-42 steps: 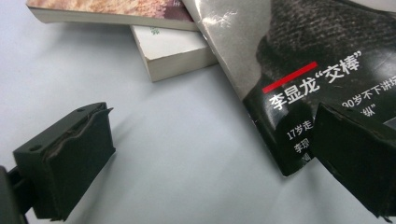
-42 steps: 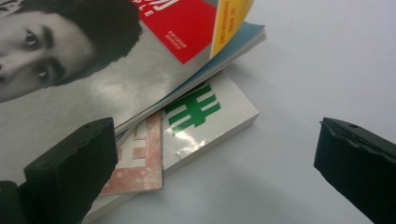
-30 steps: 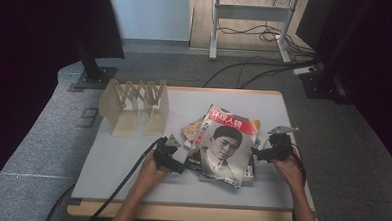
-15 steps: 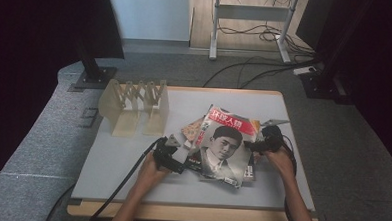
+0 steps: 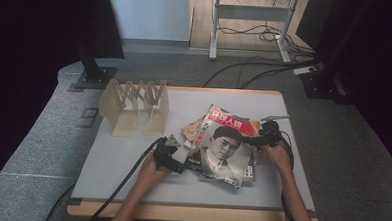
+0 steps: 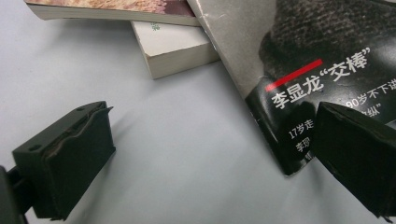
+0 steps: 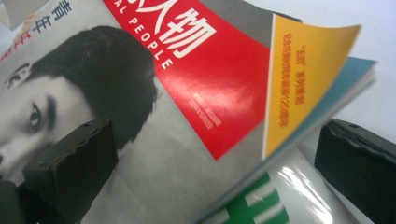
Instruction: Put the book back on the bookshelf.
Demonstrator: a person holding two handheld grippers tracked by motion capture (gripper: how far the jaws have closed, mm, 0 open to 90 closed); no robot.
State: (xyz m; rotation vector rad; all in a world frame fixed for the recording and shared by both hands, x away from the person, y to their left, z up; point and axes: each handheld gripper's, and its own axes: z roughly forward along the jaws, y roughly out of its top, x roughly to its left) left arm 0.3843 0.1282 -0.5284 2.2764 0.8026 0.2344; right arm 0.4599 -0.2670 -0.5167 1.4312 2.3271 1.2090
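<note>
Hidden under the magazine

I see the magazine (image 5: 221,150) covering most of the books (image 5: 192,130) below; their titles stay hidden. At 6 o'clock my forearms get cut off by the edge.

A beige rack (image 5: 134,105) stands at the table's (image 5: 111,162) far left corner — cables (image 5: 256,68) and a monitor stand (image 5: 93,76) on the floor beyond.

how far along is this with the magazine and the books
Done: nothing looks filed; the wooden rack stands empty and the pile of books lies on the table. In hand: both grippers sit open at the top magazine, the left gripper at its lower corner, the right gripper with its jaws either side of the yellow-cornered edge. Left: gripping, lifting, and probably moving everything to the rack.
</note>
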